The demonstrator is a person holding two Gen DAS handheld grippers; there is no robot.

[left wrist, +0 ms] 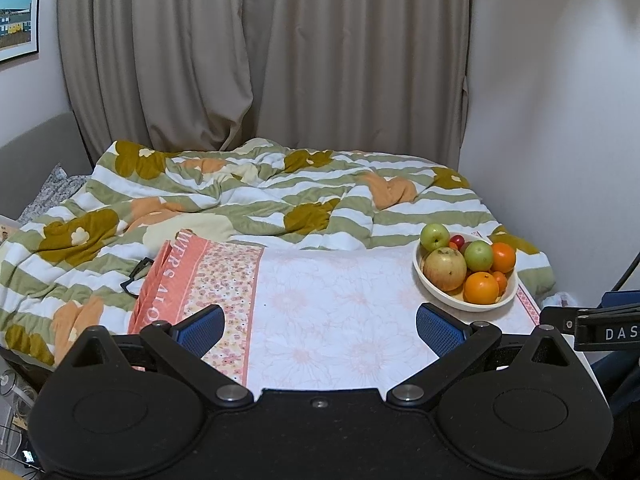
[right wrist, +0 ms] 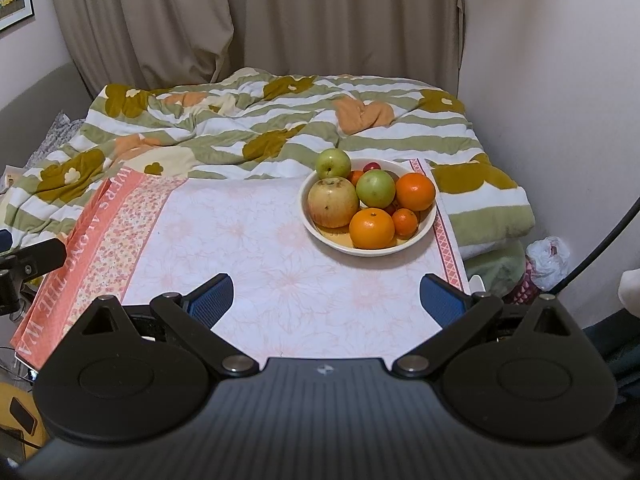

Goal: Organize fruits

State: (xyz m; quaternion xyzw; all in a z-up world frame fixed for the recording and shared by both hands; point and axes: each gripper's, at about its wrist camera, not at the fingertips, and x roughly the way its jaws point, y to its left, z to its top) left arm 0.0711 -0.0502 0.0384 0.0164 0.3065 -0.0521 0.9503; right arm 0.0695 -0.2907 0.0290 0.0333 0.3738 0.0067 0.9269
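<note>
Both the left gripper and right gripper have fingers spread wide, empty. The bowl of fruit sits beyond the right fingers, toward their right side. Piled fruit may roll out if nudged.

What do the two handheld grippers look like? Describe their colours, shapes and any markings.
Both the left gripper and the right gripper are matte black, with two round discs, triangular lugs and silver pivot bolts on angled linkage arms. Each finger ends in a blue textured pad. The right gripper's body is ribbed. A black bar beside the left view reads "DAS". No sleeves show.
</note>
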